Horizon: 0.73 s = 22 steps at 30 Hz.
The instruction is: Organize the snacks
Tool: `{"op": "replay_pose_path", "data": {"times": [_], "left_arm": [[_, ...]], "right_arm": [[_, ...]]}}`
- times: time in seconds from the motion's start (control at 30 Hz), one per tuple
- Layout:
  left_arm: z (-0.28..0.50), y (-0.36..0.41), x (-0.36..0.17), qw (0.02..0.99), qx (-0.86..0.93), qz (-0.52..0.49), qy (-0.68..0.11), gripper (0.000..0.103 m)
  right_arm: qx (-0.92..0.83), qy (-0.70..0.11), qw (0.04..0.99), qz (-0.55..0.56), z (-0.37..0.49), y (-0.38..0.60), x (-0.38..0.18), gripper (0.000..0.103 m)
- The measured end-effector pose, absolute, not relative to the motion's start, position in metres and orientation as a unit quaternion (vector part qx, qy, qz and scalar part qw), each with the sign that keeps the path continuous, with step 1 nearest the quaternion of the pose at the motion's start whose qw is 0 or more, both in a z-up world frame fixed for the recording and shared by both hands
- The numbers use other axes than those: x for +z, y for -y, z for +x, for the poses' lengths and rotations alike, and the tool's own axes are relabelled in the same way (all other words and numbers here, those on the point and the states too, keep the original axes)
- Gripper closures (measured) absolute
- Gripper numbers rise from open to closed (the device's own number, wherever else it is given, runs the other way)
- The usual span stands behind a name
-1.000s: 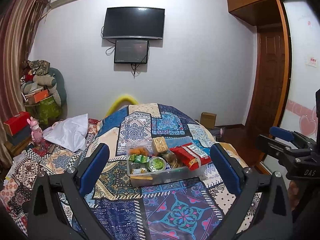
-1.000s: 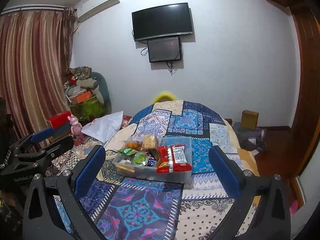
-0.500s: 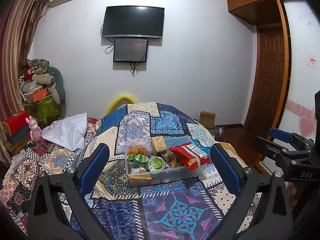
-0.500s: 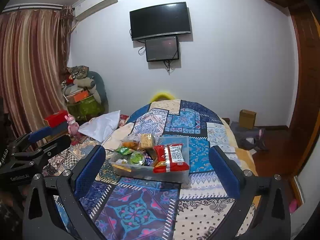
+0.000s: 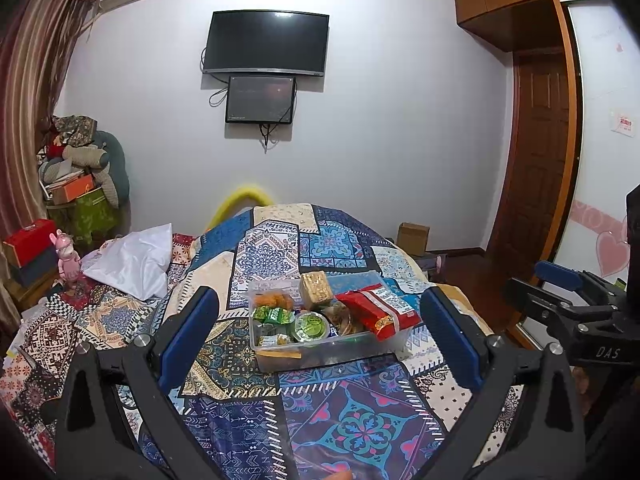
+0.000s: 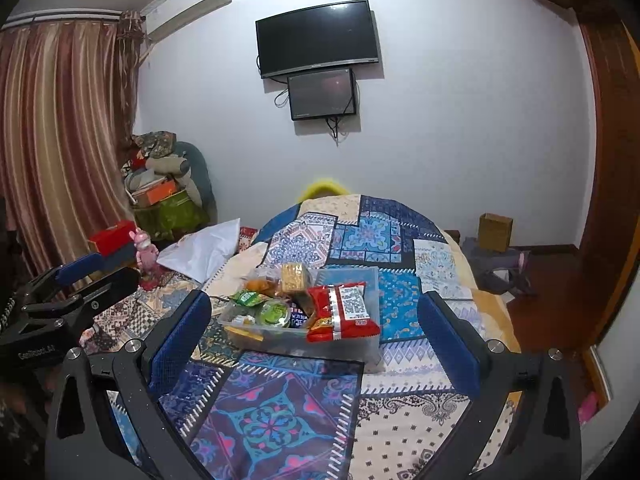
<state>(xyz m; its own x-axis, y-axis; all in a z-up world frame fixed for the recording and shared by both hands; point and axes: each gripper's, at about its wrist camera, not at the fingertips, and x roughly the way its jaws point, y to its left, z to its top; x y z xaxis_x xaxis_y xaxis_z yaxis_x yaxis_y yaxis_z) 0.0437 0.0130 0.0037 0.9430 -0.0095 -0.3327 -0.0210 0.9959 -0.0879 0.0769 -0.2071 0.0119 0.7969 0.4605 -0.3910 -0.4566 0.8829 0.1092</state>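
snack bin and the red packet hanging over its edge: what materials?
Bin: looks like clear rigid plastic, since the snacks show through its wall. Red packet: probably glossy plastic film, crinkled and catching highlights, with a white printed label. Both claws are open and apart from them.

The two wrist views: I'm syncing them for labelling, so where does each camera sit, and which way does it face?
Left wrist: on the left hand-held gripper, facing the clear snack bin on the patchwork bed; own open fingers frame it, right hand-held gripper at the right edge.
Right wrist: on the right gripper, facing the bin from further right; own open fingers, left gripper at the left edge.
Shared: bin, red snack packet, wall TV.
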Motion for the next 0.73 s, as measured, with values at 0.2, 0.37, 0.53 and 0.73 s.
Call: {"op": "replay_pose_path", "data": {"times": [0.2,0.37,0.53,0.73], "left_arm": [[0.0432,-0.0134,0.0035,0.985,0.004,-0.047,-0.167,0.001],[0.0441,-0.0121,0.0024,0.984,0.002,-0.046,-0.17,0.001],[0.0446,-0.0122,0.0004,0.983,0.003,-0.049,-0.174,0.001],[0.0469,-0.0149,-0.0024,0.981,-0.002,-0.058,-0.184,0.001]], "right_arm": [[0.241,-0.211,0.947,0.008,0.0784,0.2073,0.0108,0.0],[0.241,-0.211,0.947,0.009,0.0784,0.2075,0.0107,0.0],[0.242,-0.213,0.947,0.007,0.0787,0.2053,0.0107,0.0],[0.243,-0.214,0.946,0.006,0.0791,0.2037,0.0105,0.0]]}}
